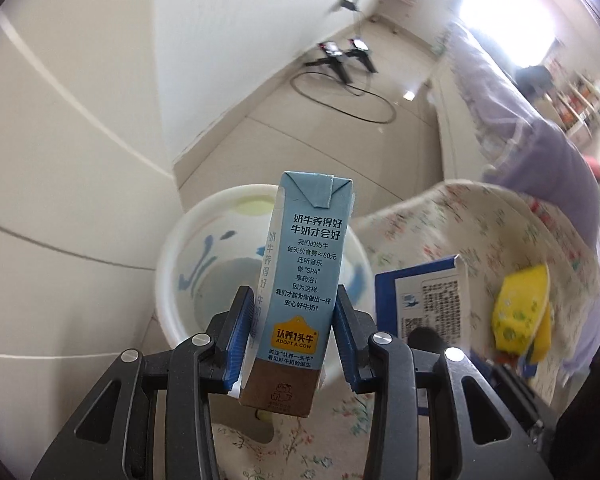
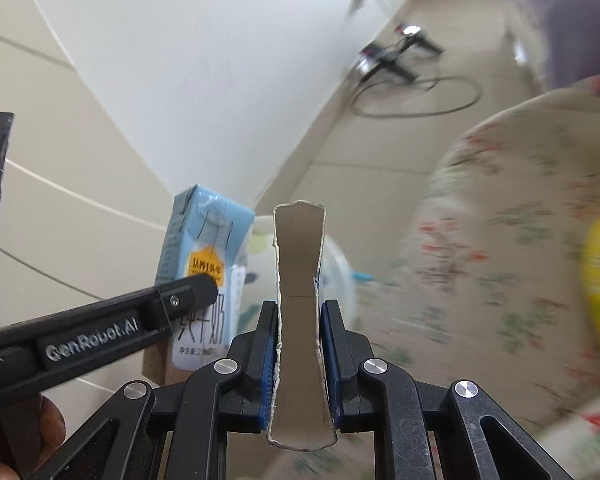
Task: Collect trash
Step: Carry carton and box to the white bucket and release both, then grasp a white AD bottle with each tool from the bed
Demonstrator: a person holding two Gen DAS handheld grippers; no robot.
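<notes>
Clamping the milk carton (image 1: 300,280) in the left gripper (image 1: 292,340) and squashed cardboard (image 2: 300,320) in the right gripper (image 2: 300,360), both hang just short of the white bin (image 1: 172,280) ahead, drop still pending

Blue milk carton (image 1: 304,280) upright above white bin (image 1: 188,264); flattened cardboard piece (image 2: 300,320) upright beside it

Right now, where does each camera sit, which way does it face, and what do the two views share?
Left wrist: on the left gripper, facing down past the milk carton it clamps to the white bin; only its own fingers show.
Right wrist: on the right gripper, facing along the flattened cardboard box it clamps; the left gripper and a hand show at left.
Shared: the carton, the bin, the floral cloth and the floor cable.
</notes>
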